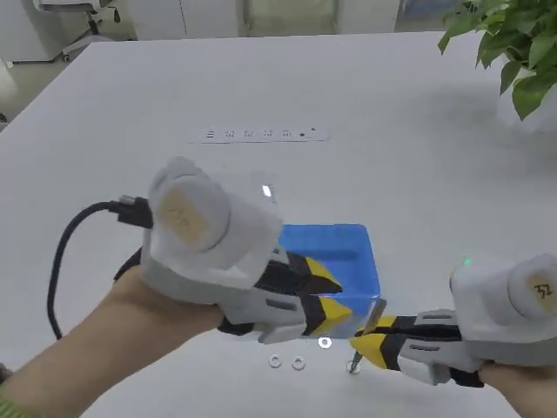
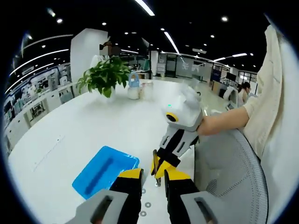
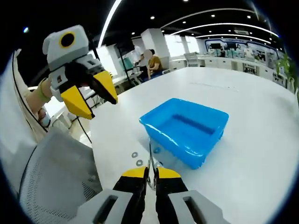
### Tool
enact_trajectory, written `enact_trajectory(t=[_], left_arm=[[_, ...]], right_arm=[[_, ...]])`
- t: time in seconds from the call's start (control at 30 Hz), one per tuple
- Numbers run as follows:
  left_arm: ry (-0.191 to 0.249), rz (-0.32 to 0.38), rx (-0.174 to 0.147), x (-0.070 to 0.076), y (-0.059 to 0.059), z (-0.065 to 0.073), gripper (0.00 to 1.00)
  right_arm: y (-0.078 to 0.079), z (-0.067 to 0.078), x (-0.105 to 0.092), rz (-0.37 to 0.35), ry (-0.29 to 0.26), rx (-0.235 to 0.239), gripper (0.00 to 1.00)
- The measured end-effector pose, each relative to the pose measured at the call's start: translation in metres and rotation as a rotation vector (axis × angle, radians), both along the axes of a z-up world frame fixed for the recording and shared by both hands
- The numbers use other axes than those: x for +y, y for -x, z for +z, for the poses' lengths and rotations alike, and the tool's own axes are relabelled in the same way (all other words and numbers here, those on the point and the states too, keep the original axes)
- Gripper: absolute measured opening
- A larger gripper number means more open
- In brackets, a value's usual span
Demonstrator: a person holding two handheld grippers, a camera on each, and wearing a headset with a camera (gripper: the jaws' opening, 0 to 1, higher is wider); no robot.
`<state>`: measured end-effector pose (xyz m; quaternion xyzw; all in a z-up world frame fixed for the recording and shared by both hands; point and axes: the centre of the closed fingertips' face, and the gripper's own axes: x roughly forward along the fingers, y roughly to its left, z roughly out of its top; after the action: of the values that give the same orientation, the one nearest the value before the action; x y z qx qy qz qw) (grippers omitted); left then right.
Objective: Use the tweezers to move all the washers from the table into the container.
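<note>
**A:** Where do the tools stand?

**B:** My right tool (image 3: 150,171) is clamped on the tweezers (image 3: 150,156), jaws tight against the shaft. My left tool (image 3: 100,105) has its jaws apart and carries nothing. It is raised off the table (image 1: 392,131), at the near side of the container (image 1: 352,257).

**A:** And the tweezers themselves?

**B:** They point down toward the table just beside the container's near corner. In the right gripper view their tips sit close to that corner, among the washers (image 3: 139,162). I cannot tell whether the tips have one pinched.

**A:** Where are the washers, then?

**B:** On the table, loose, in a small scatter just in front of the container's near wall. In the head view I see two side by side and a third closer to the container. The right gripper view shows another close against the wall.

**A:** Anything else around?

**B:** A power strip (image 1: 257,134) lies flat on the table, well beyond the container's far side. A plant (image 1: 513,43) stands further off, past the container's far right corner. The right tool is low, just off the same near corner as the washers.
</note>
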<state>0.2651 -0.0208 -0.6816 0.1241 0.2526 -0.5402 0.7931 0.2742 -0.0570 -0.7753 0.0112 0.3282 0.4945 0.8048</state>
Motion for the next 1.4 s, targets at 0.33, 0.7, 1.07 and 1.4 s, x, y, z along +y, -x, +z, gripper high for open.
enact_trajectory(t=[0.33,0.7,1.07,1.4], left_arm=[[0.178,0.325,0.047,0.067,0.01,0.007,0.39],[0.281,0.504,-0.044,0.096,0.015,0.025,0.6],[0.302,0.589,-0.077,0.117,0.021,0.025,0.78],[0.316,0.623,-0.116,0.126,0.023,0.031,0.95]], right_arm=[[-0.011,0.043,-0.003,-0.066,-0.118,-0.006,0.02],[-0.04,0.091,0.005,-0.043,-0.102,-0.113,0.03],[-0.079,0.084,0.009,-0.064,-0.039,-0.119,0.03],[-0.097,0.061,0.01,-0.083,0.039,-0.101,0.03]])
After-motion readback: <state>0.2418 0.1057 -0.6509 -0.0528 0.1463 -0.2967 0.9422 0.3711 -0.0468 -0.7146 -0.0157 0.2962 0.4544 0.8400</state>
